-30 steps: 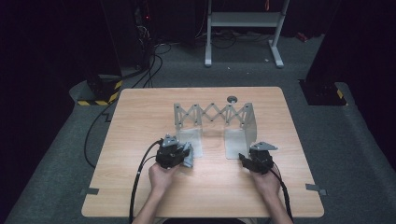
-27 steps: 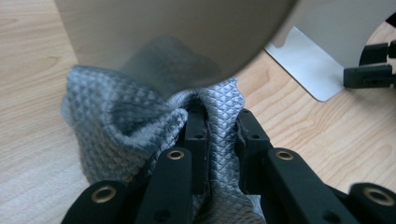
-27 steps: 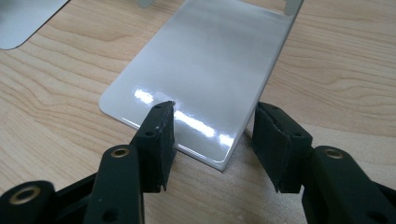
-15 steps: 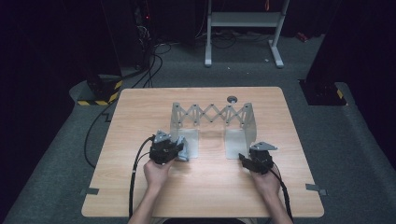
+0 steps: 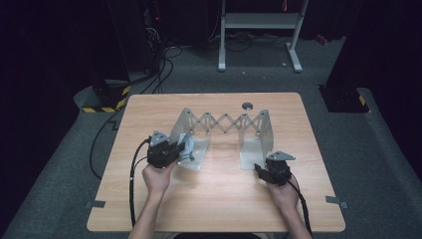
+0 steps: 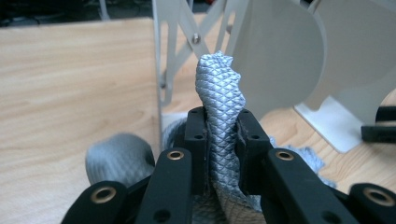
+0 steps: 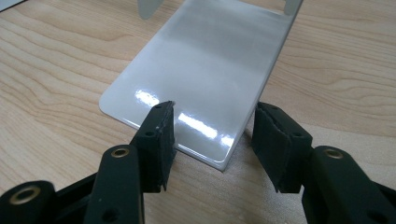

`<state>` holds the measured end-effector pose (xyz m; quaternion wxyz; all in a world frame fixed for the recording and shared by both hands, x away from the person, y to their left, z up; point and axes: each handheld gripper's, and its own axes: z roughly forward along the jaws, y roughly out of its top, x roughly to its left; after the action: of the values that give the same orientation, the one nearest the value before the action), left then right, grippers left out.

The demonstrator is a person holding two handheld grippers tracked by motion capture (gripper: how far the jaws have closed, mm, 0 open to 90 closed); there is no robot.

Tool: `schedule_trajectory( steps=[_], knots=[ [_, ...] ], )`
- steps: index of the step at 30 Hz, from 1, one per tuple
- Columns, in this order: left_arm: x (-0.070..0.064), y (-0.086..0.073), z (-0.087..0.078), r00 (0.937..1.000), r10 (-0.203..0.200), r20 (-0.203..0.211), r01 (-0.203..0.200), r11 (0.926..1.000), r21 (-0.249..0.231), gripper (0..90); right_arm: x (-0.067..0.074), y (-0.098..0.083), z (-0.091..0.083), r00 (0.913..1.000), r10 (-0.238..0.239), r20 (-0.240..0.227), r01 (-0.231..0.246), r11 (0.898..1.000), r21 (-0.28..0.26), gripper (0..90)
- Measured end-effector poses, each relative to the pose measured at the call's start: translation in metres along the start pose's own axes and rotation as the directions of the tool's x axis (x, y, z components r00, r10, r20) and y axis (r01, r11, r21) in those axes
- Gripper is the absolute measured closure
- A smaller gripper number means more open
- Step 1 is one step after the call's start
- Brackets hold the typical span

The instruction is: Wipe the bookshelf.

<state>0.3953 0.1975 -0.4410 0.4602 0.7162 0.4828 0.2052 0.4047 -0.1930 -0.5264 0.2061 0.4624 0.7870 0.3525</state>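
A grey cloth with a diamond weave stands up between the jaws of my left gripper, which is shut on it. More of the cloth bunches below and to the left. In the high view my left gripper holds the cloth beside the left end of a metal scissor rack. My right gripper is open and low at the rack's right base plate. In the right gripper view the plate has its near corner between the jaws of my right gripper.
The rack stands mid-table on the wooden top, with upright end plates and crossed links. A small dark round knob lies behind it. Black cables trail from the grippers. A metal stand is on the floor beyond.
My left hand has lifted and drawn to the left with the cloth in its jaws. The right hand has kept still.
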Motion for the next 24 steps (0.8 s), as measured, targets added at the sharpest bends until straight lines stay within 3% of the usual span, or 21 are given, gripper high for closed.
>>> schedule_trajectory(
  steps=[17,24],
  knots=[
    [-0.005,0.024,-0.029,0.9955,0.063,-0.071,-0.069,0.9937,-0.089,77.6,0.0,0.0,0.0,1.0,0.0,0.0,0.0,1.0,0.0,49.3],
    [-0.001,0.026,-0.035,0.9962,0.047,-0.073,-0.055,0.9918,-0.115,77.6,0.0,0.0,0.0,1.0,0.0,-0.001,0.0,1.0,0.0,49.3]
  ],
)
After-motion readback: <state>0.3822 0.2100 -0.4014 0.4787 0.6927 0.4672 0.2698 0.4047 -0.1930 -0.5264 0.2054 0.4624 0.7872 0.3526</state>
